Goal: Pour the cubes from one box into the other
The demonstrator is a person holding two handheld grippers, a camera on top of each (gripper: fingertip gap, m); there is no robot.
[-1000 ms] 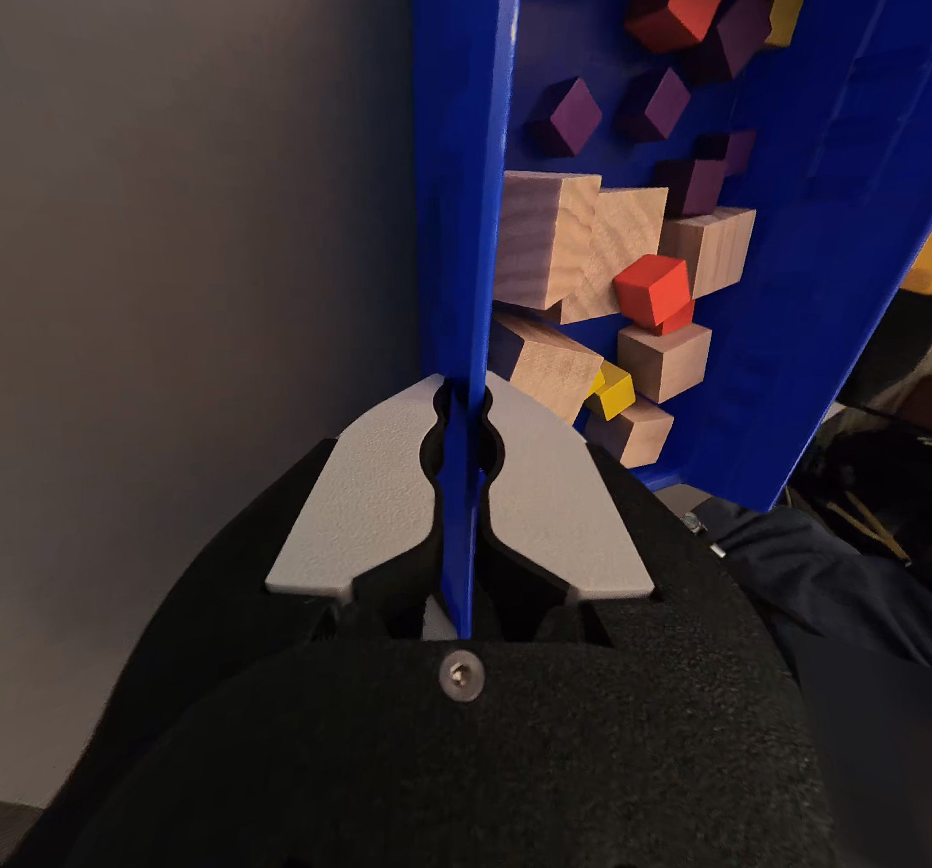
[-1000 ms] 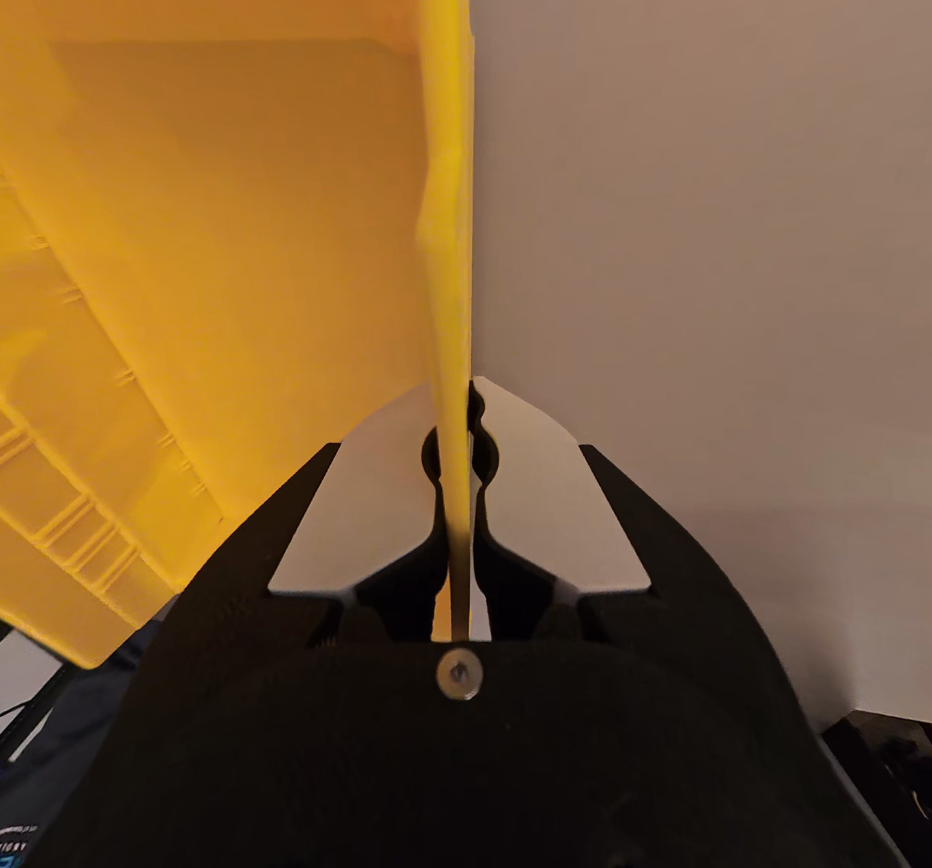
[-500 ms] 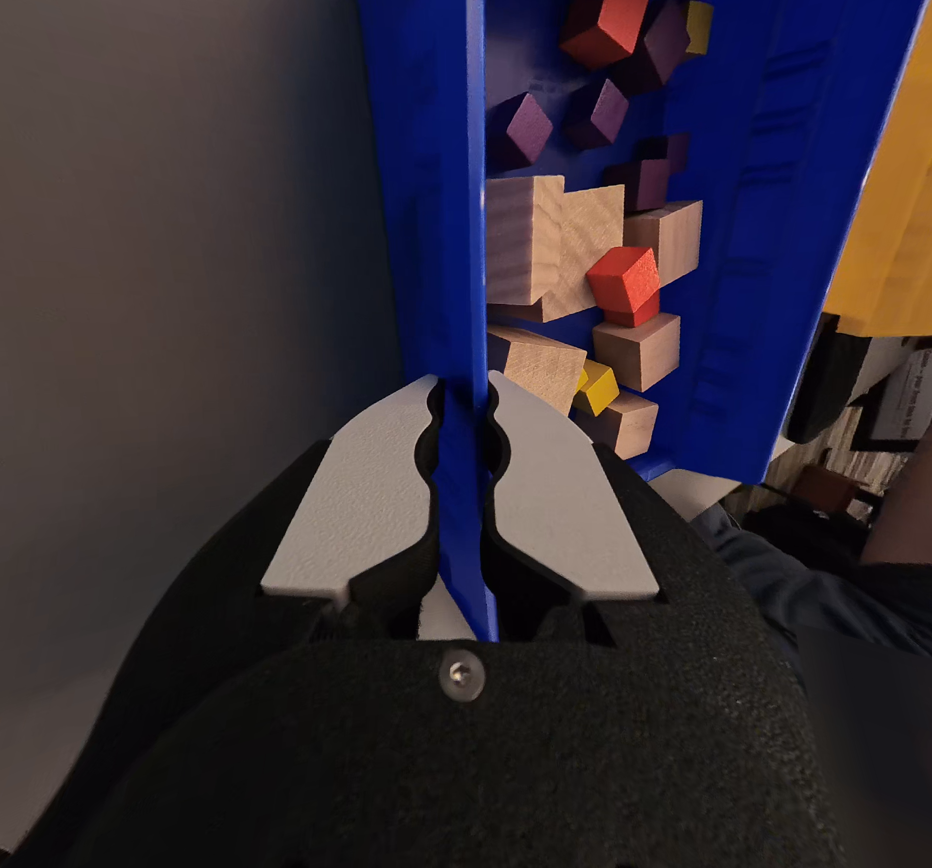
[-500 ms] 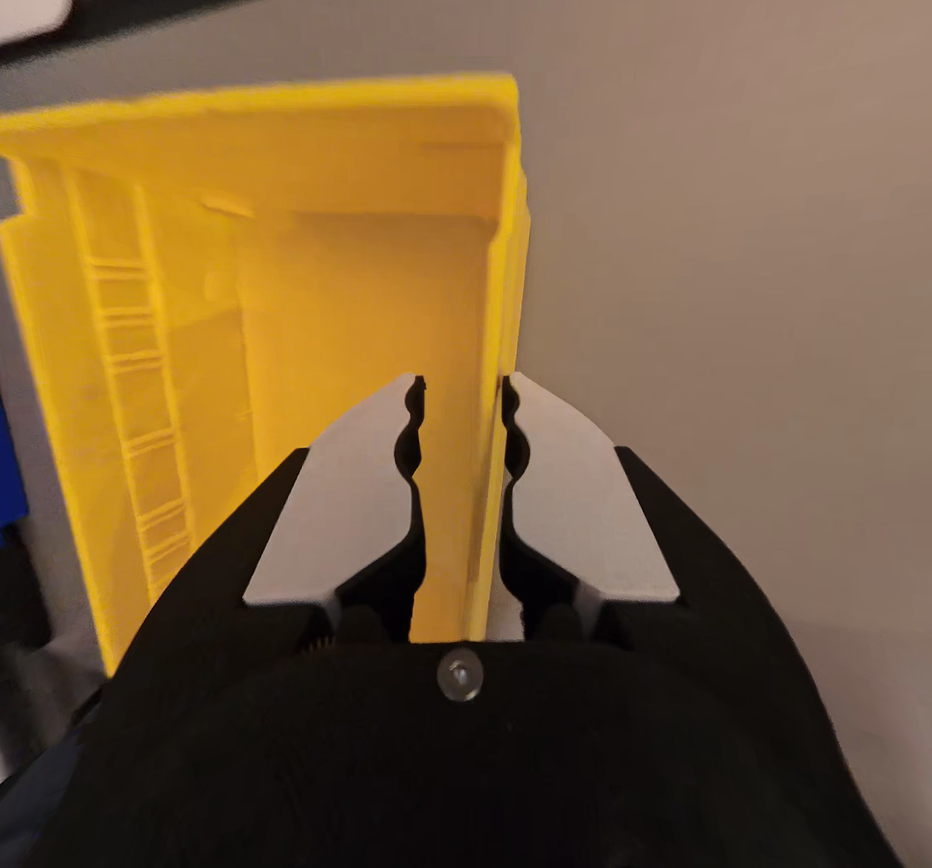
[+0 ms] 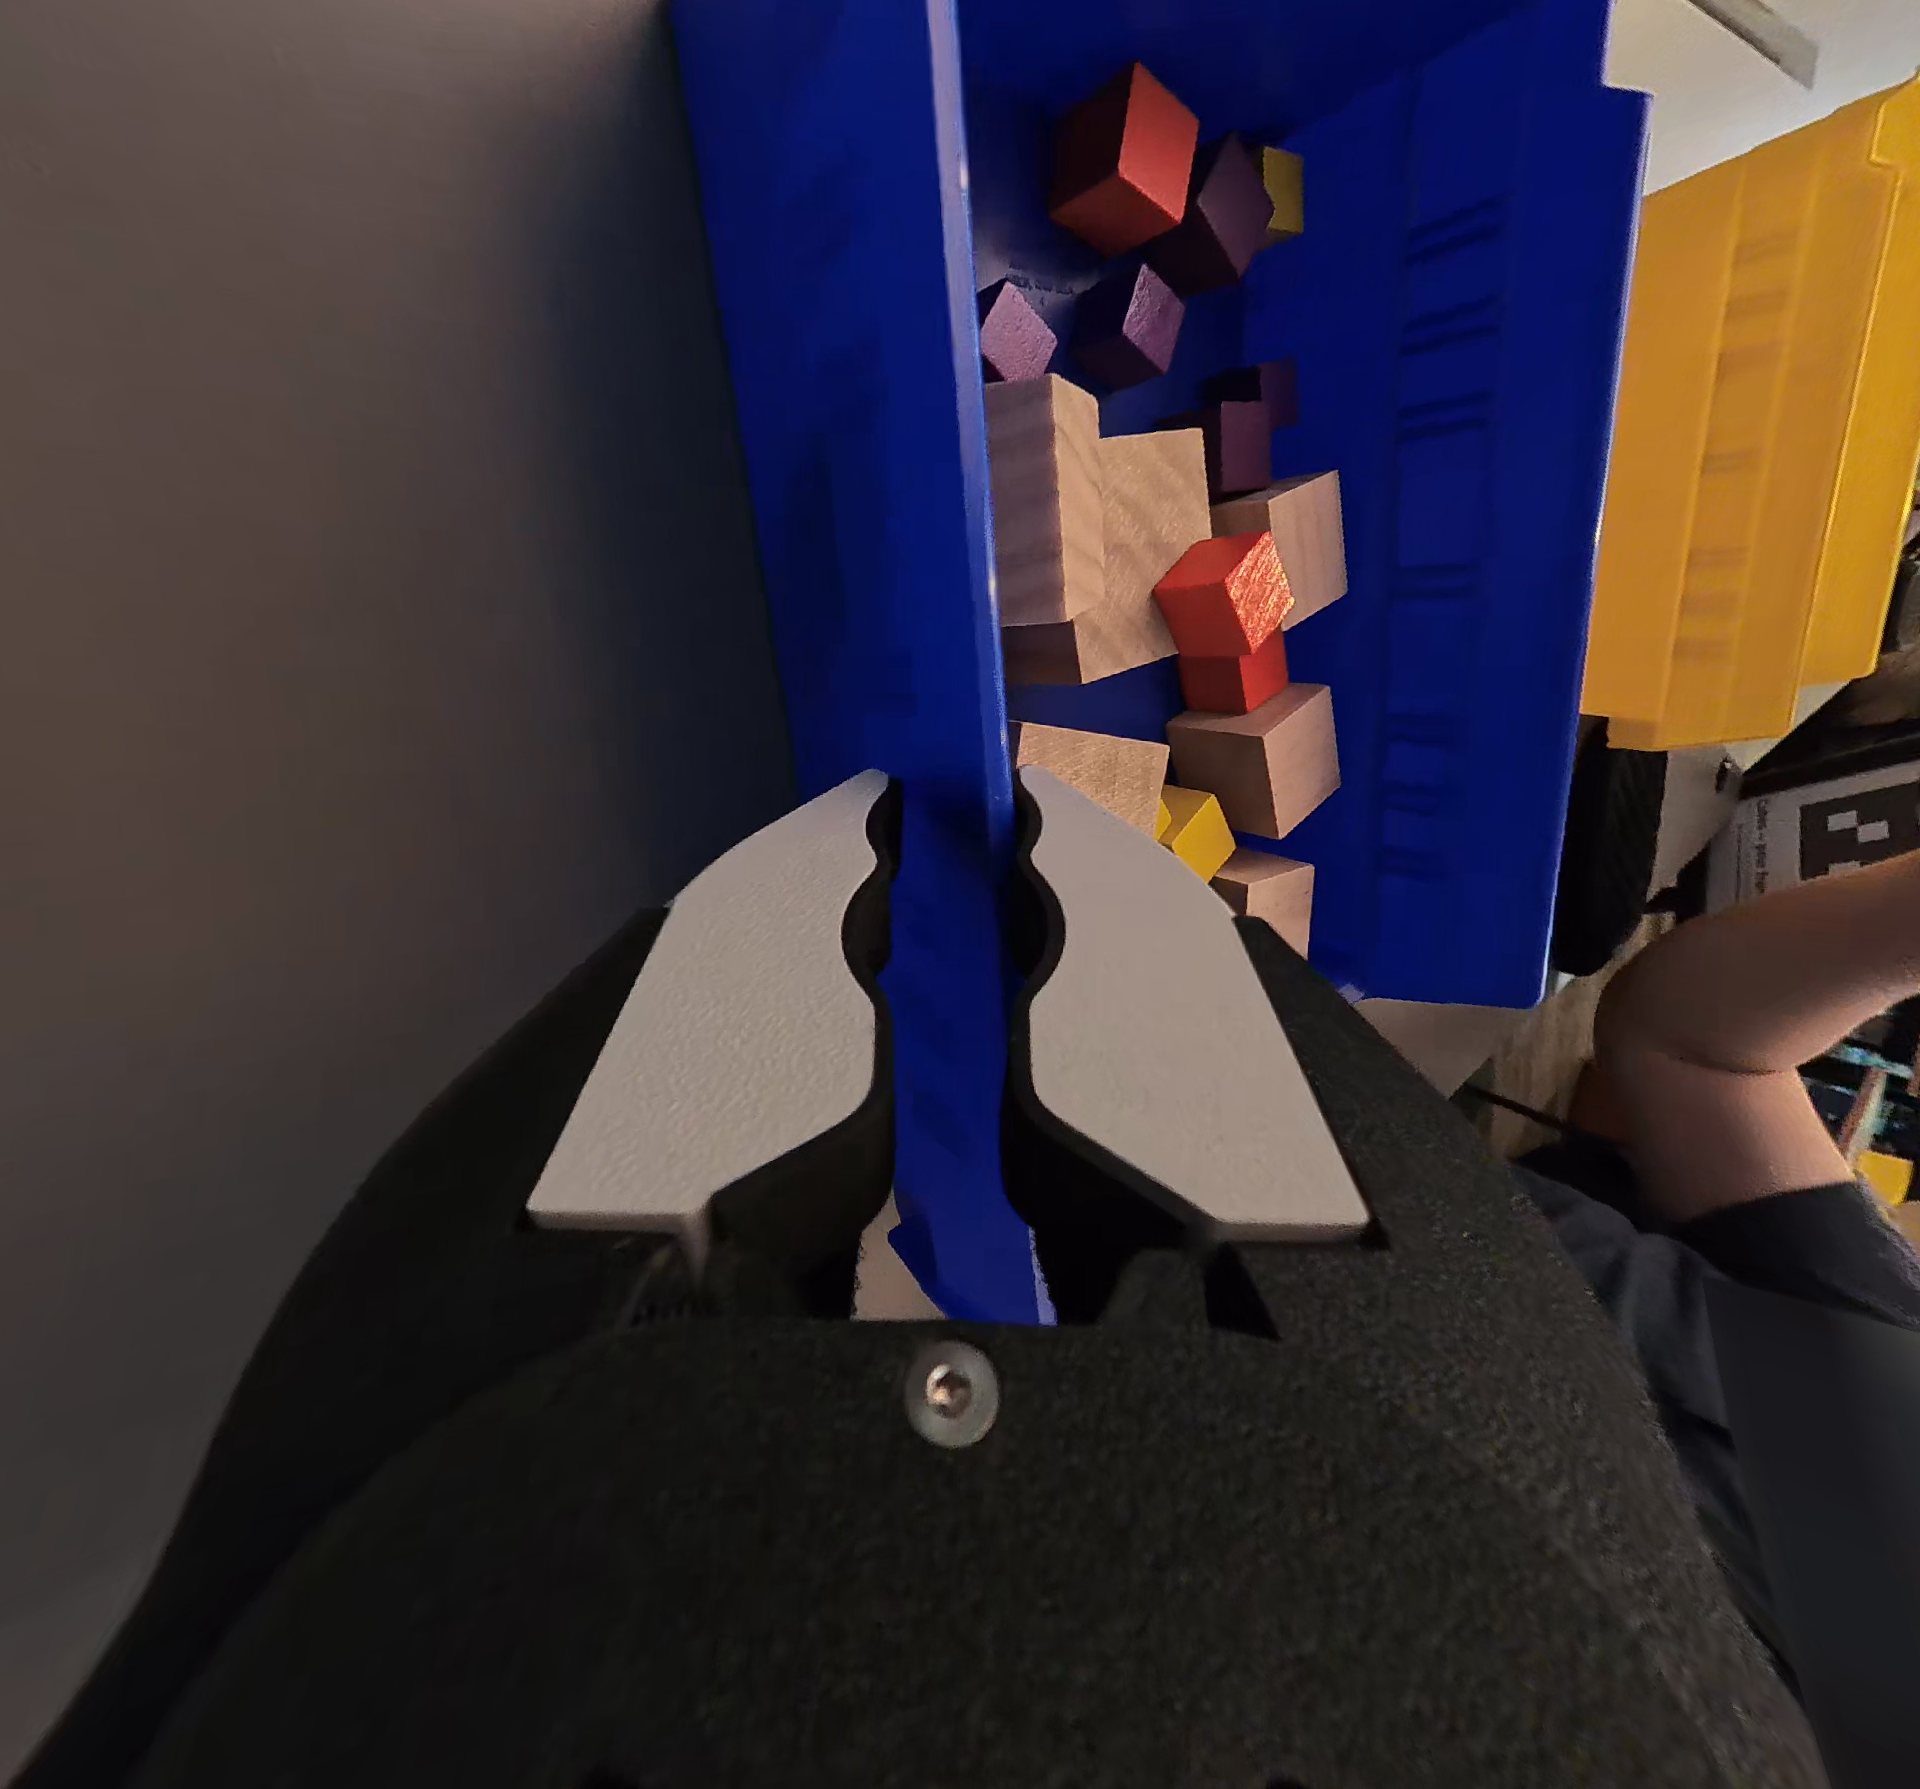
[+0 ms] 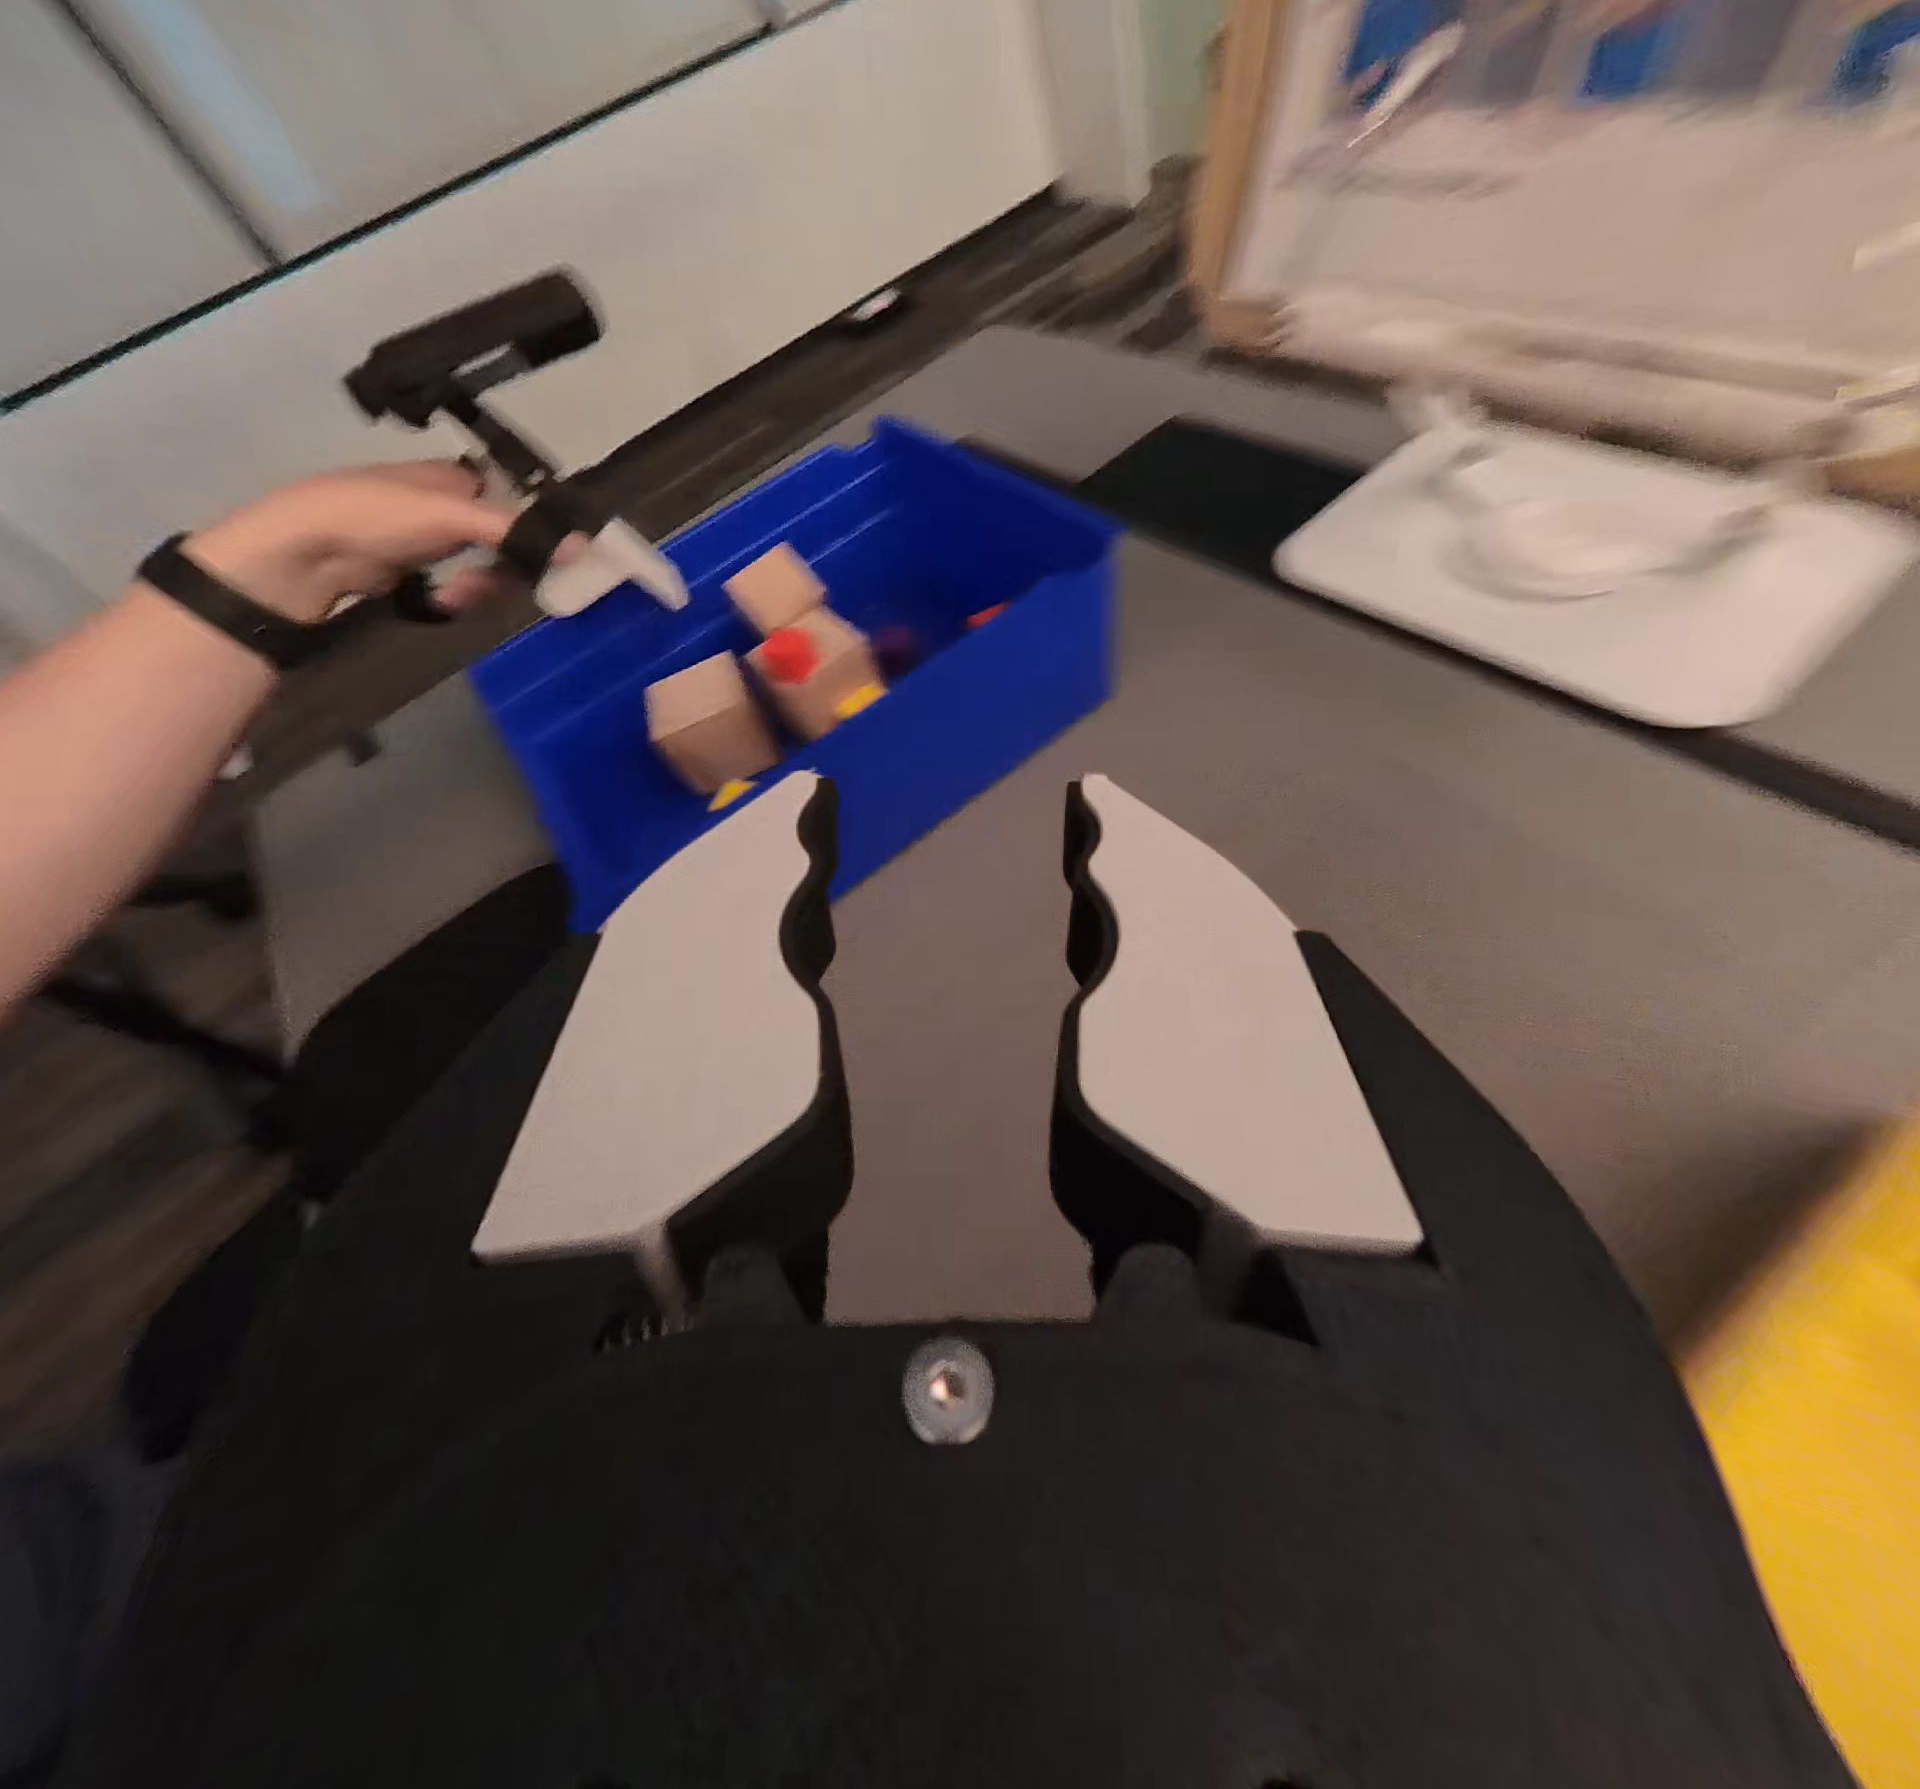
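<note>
Right gripper (image 6: pixel 943 809) has let go of the yellow plastic box (image 5: pixel 1766 409) and swung away, jaws apart and empty, while the left gripper (image 5: pixel 951 804) has its jaws around the wall of the blue plastic box (image 5: pixel 831 389) full of wooden cubes (image 5: pixel 1164 534) on the worktop (image 6: pixel 1351 856), so the pour looks done and next is just releasing it.

An office corner around a grey work table

We see a matte grey tabletop (image 6: pixel 1351 804) with a white square tray (image 6: pixel 1579 586) near its far edge, a pale wall with large glass panels (image 6: pixel 468 46) behind, a blurred wood-framed board (image 6: pixel 1558 108) leaning at right, dark plank flooring (image 6: pixel 125 1168) at left, all under soft, even indoor light
</note>
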